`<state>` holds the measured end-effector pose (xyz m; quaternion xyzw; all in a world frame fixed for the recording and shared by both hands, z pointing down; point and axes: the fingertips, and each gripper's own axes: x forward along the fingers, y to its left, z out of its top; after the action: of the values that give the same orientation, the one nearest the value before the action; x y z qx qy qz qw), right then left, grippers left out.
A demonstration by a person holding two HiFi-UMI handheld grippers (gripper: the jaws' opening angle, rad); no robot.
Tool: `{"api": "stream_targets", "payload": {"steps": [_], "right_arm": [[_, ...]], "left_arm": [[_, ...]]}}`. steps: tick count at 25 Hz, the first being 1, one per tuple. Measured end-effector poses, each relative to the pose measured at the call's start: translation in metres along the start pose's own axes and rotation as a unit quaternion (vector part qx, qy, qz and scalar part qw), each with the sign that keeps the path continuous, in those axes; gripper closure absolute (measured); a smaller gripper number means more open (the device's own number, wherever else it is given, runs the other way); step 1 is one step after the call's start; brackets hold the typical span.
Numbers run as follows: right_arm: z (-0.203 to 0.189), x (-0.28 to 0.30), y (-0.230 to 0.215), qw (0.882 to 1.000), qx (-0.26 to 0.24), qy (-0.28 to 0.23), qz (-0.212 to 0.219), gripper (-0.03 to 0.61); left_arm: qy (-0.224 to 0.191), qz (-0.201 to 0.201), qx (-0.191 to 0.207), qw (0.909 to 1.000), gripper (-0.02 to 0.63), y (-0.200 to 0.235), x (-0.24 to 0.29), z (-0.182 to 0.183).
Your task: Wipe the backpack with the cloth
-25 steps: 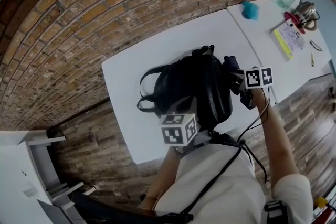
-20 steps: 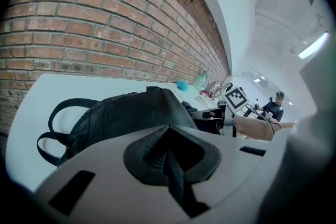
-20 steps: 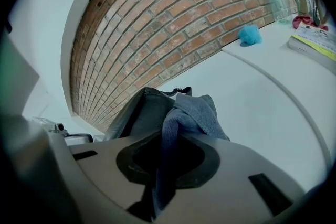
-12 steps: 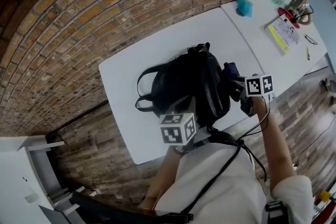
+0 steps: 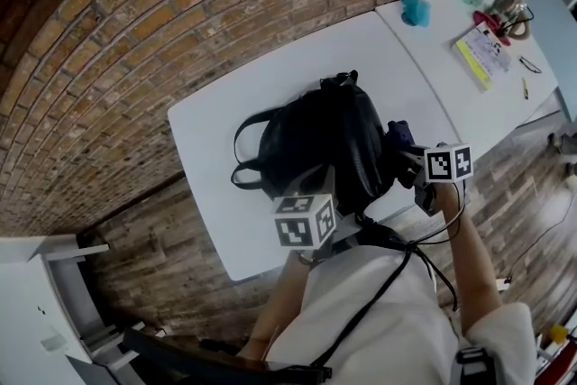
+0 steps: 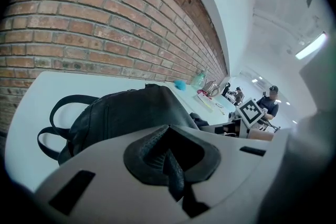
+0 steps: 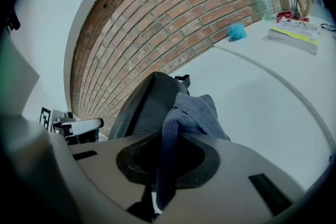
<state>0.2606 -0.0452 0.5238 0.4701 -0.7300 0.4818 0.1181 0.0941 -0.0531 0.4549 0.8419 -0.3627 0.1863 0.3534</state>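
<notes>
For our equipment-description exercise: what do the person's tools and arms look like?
The left tool and right tool: light grey shells, black pads, each topped by a white cube with black square markers. A black cable runs from the right tool. The shirt is white, short-sleeved.

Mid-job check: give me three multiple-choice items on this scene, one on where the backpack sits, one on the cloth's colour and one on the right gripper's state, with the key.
1. Where does the backpack rest?
A. on a sofa
B. on the white table by the brick wall
C. on a chair

2. What colour is the cloth?
A. bright red
B. yellow
C. grey-blue

3. What is the right gripper doing?
A. shut on the cloth
B. open and empty
C. shut on a bottle

Key: 1 B, the head view shows it lying on the tabletop. 2 C, the right gripper view shows grey-blue fabric. 3 A, the cloth runs down between its closed jaws.
</notes>
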Motion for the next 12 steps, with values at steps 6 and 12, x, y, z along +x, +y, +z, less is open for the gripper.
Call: {"api": "stream_targets", "payload": {"steps": [6,12], "right_arm": [[-0.014,-0.009,0.003,1.0,0.012,-0.002,-0.003,0.531],[-0.029,-0.018,0.005,1.0,0.026,0.0,-0.011,0.531]], "left_arm": [[0.002,0.0,-0.002,1.0,0.609,0.0,0.0,-0.002],[0.005,-0.005,-0.002,1.0,0.609,0.001,0.001,-0.004]]}}
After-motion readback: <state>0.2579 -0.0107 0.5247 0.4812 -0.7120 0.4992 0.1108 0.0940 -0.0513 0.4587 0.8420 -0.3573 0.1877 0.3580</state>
